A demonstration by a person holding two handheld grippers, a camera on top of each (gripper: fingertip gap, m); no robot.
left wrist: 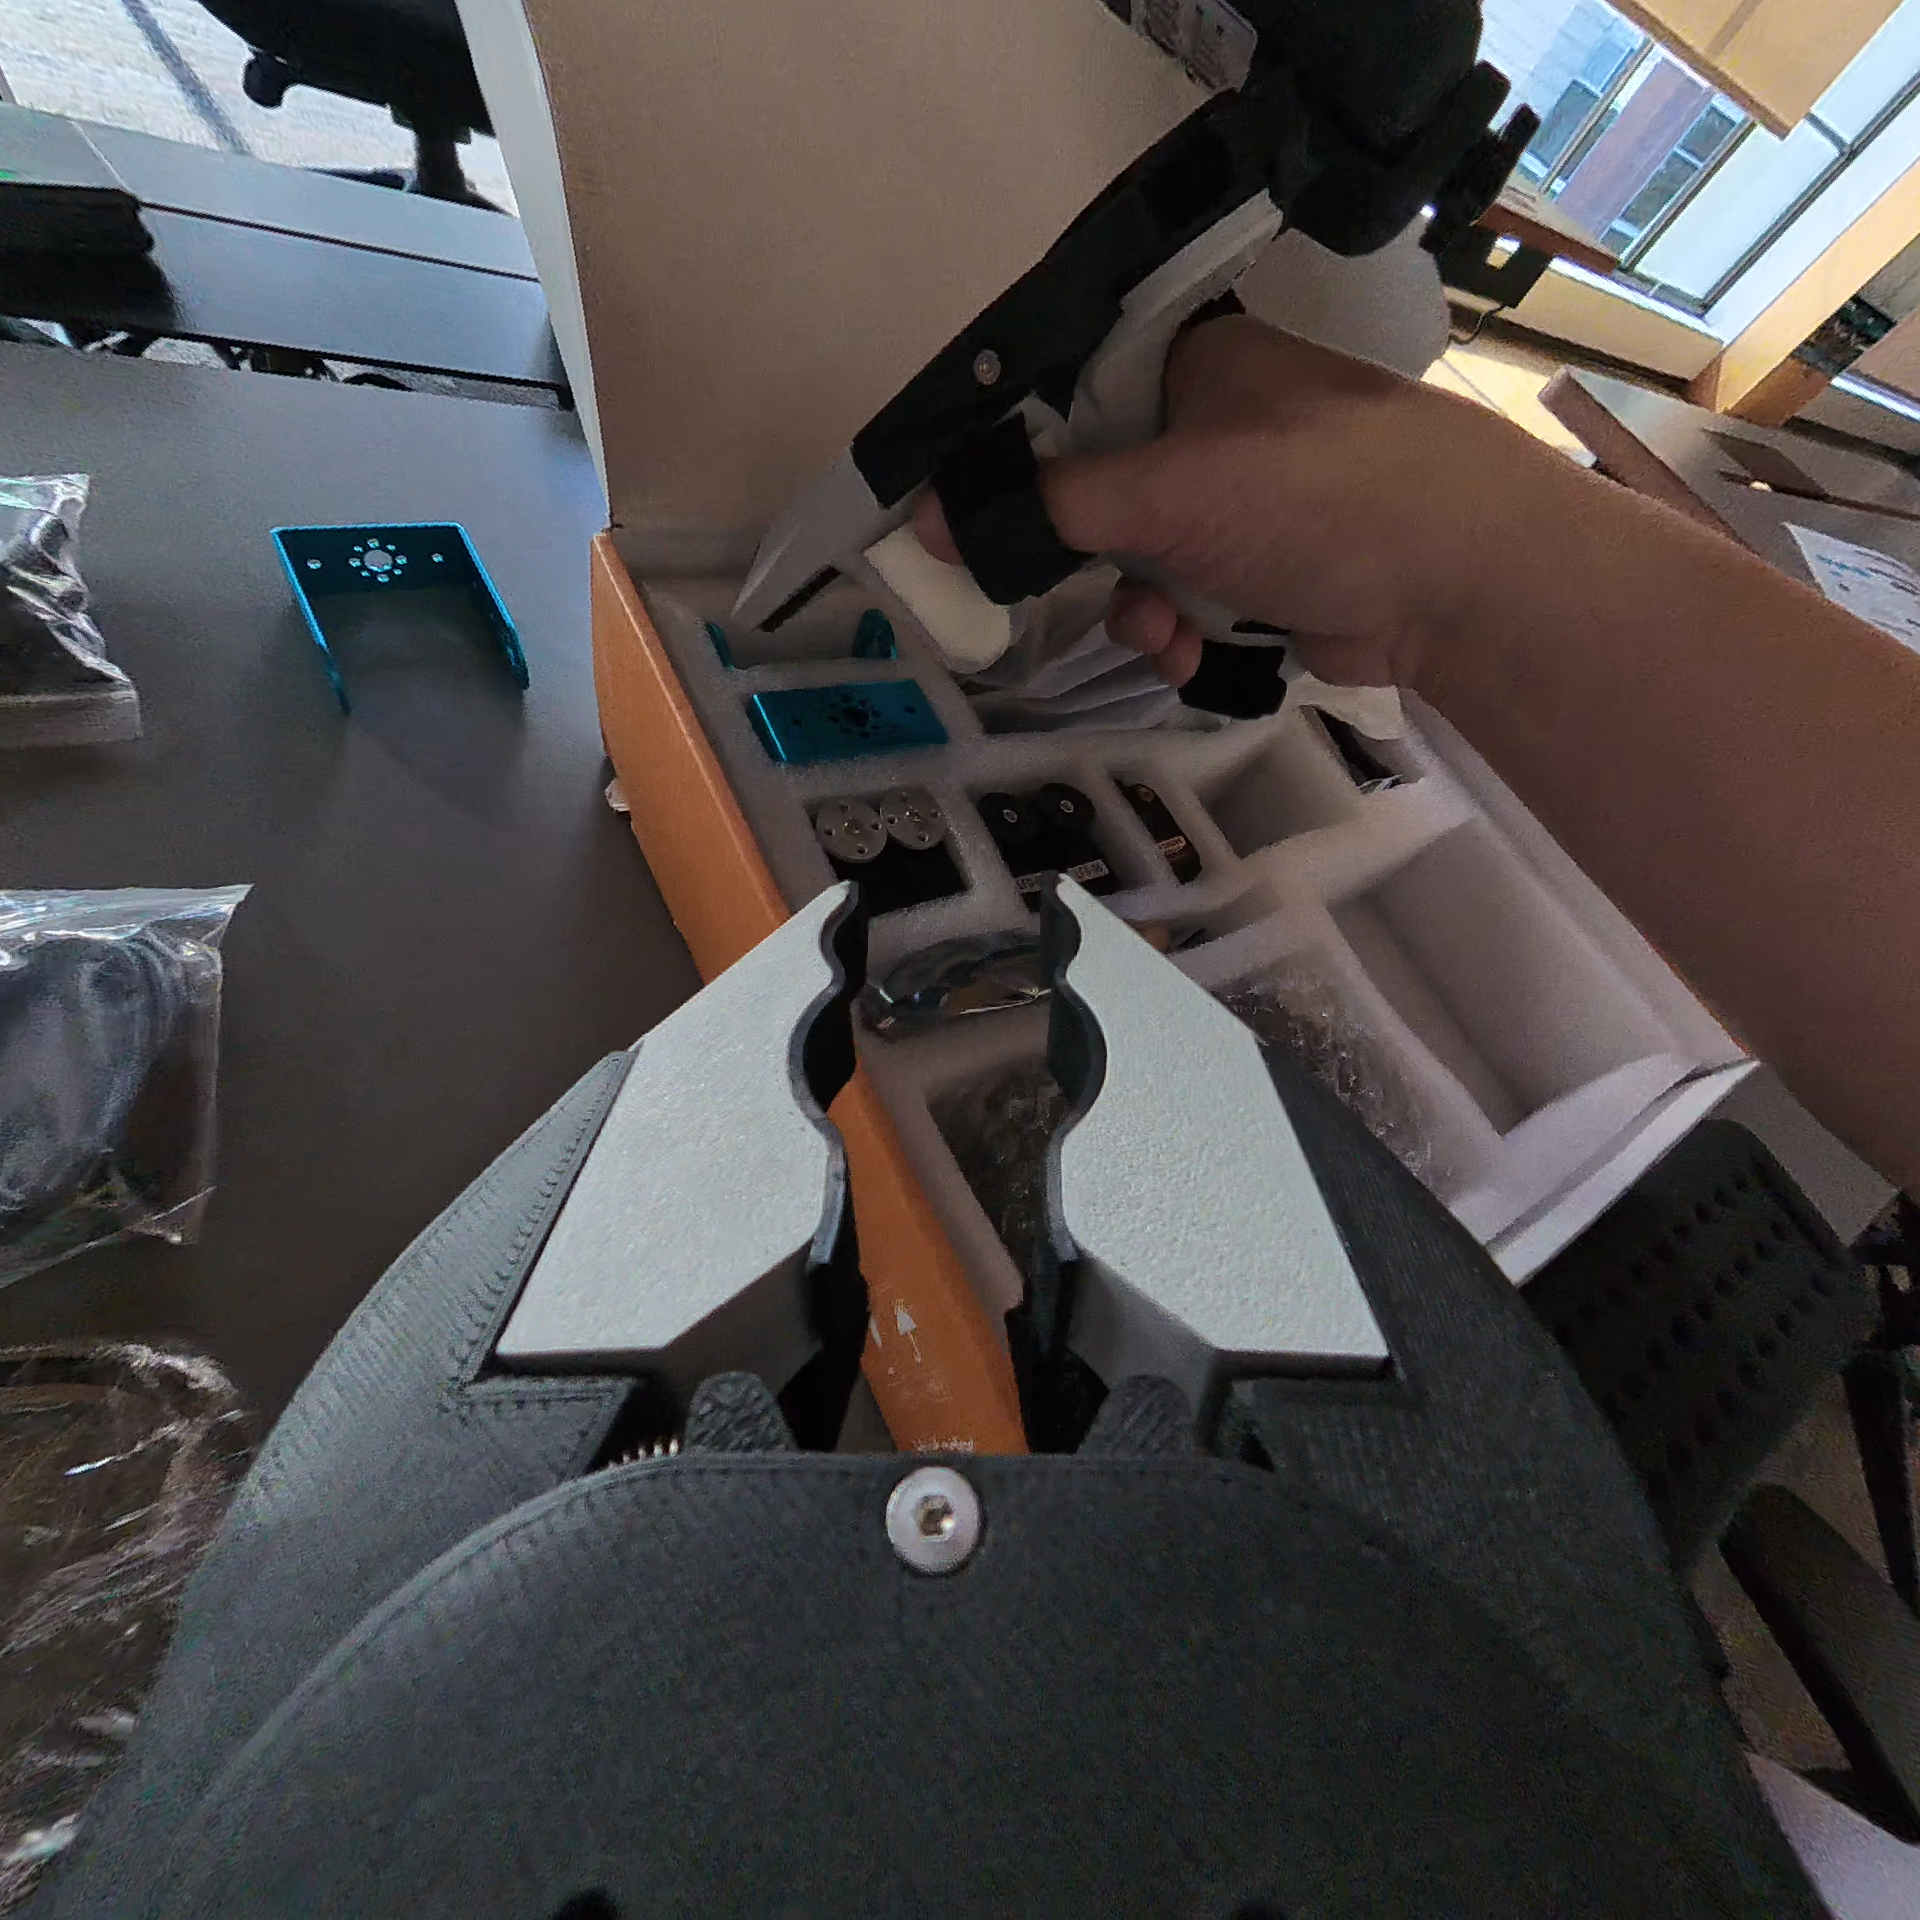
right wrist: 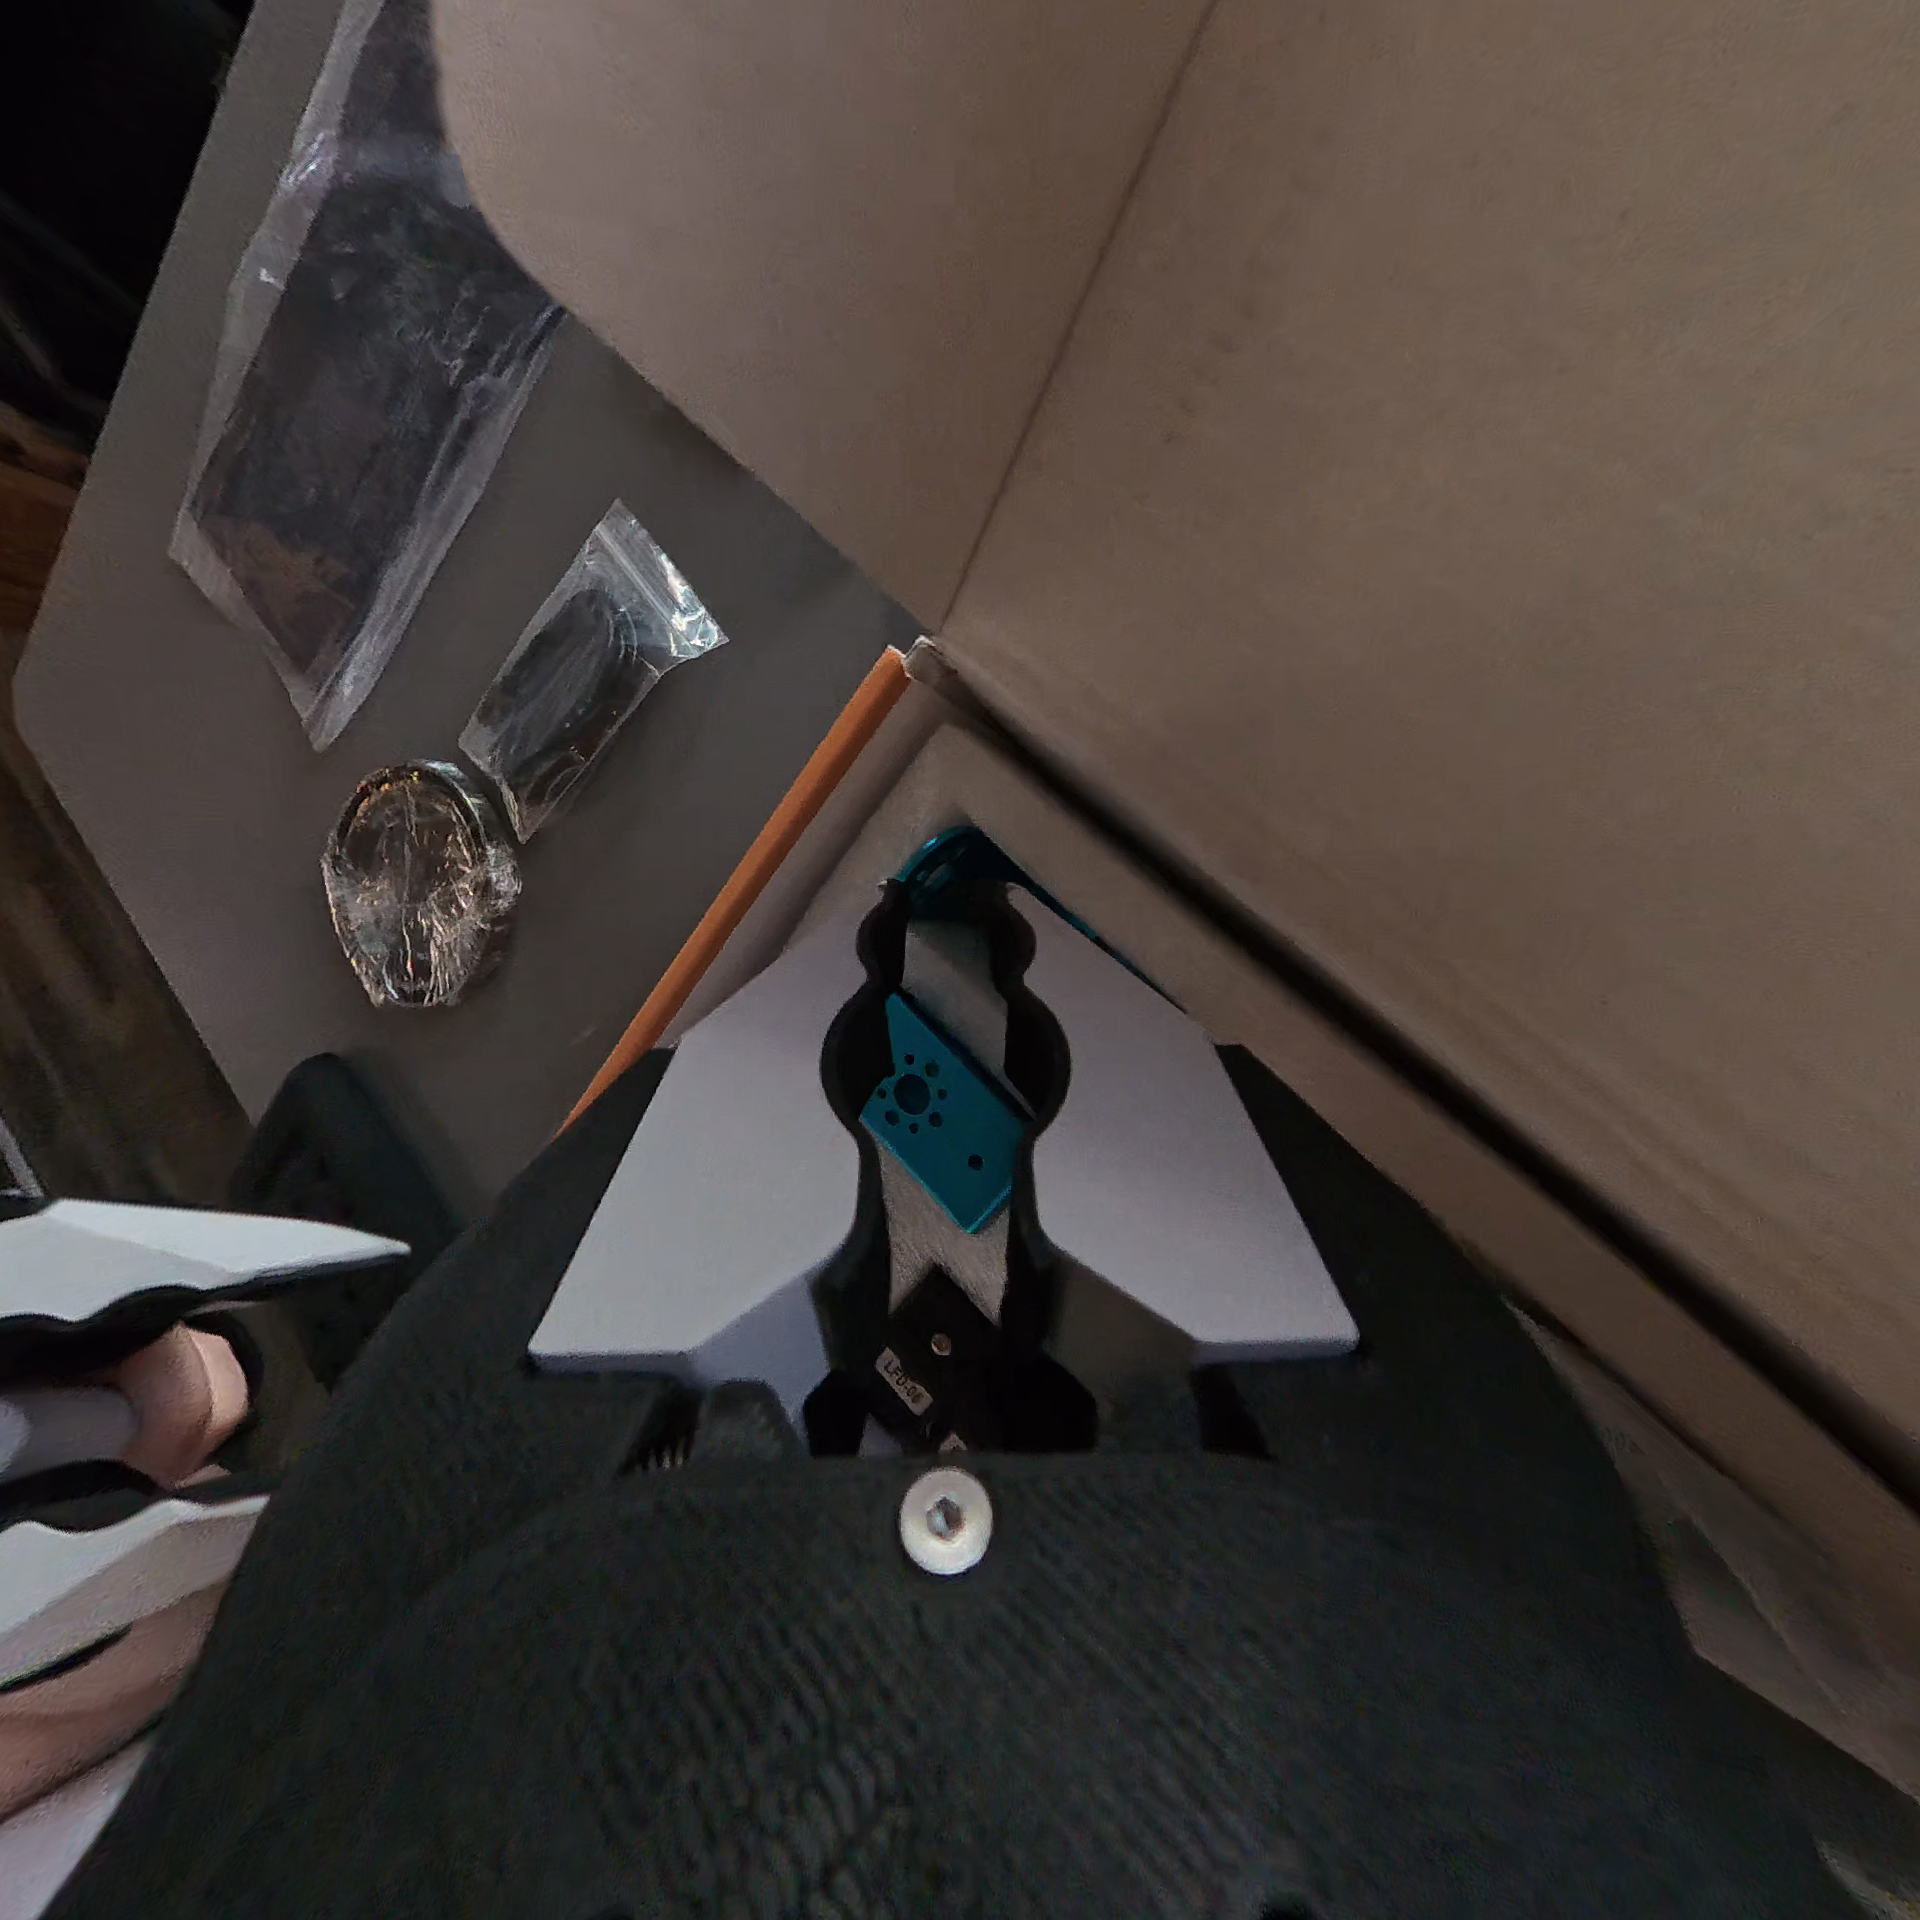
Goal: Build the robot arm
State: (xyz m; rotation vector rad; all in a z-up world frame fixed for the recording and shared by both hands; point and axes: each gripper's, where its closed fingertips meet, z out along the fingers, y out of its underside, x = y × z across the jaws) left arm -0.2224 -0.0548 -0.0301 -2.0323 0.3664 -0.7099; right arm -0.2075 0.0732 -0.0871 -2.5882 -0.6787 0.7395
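Observation:
An orange box with a white foam insert lies open, its lid standing up. My left gripper is open and empty, hovering over the box's near-left compartments above a plastic-wrapped dark item. My right gripper, held by a hand, reaches into the far-left corner compartment. In the right wrist view its jaws stand narrowly apart, with the tips at the ear of a blue bracket. I cannot tell whether they touch it. A flat blue bracket lies in the compartment beside it.
A blue U-bracket stands on the grey table left of the box. Plastic bags of dark parts and a wrapped round item lie farther left. Servos fill the middle compartments. The raised lid closes off the far side. There is about 15 cm between the tips of the two grippers. The flat blue bracket lies around 5 cm away from my right fingertips. The left camera catches it too, in the left wrist view.

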